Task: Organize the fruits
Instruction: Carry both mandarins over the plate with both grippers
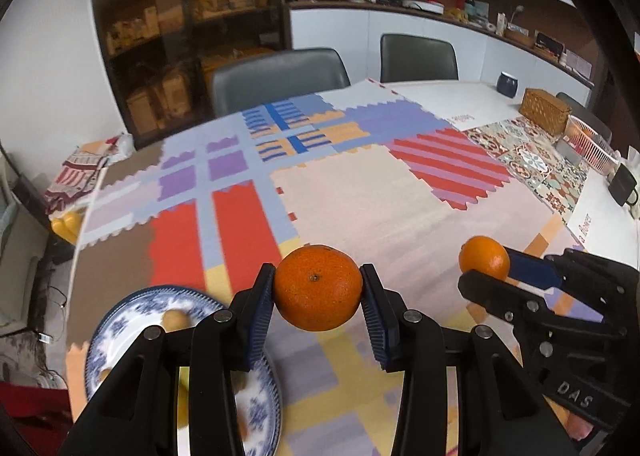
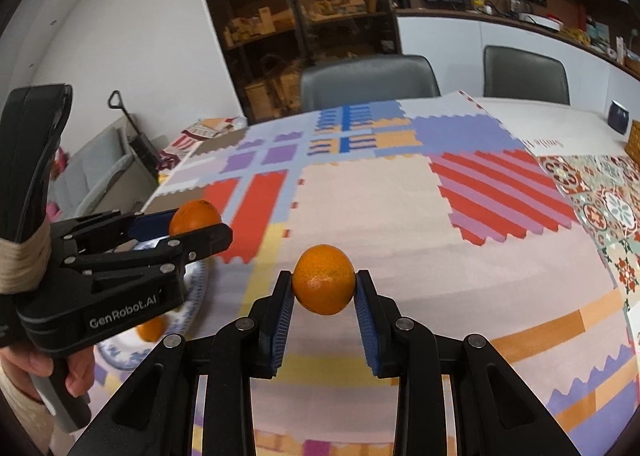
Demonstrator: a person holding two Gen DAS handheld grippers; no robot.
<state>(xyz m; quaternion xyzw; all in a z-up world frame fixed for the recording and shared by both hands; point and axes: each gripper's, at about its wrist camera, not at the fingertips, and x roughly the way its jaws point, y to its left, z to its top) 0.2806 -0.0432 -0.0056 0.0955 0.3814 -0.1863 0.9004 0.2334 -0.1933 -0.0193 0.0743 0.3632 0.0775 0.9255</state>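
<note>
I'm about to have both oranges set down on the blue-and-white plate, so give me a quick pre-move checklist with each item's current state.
1. Left gripper clamped on its orange: ok.
2. Right gripper clamped on its orange: ok.
3. Both oranges lifted off the patchwork tablecloth: ok.
4. Blue-and-white plate in view beside the left gripper: ok.
5. Free room on the plate: cannot tell; fruit already lies there and the gripper hides much of it.
6. The two grippers apart, not touching: ok.

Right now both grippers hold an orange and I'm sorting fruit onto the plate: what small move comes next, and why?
Probably lower the left gripper and its orange toward the blue-and-white plate. That plate sits just below-left of it and already holds fruit, while the right gripper is farther away.
</note>
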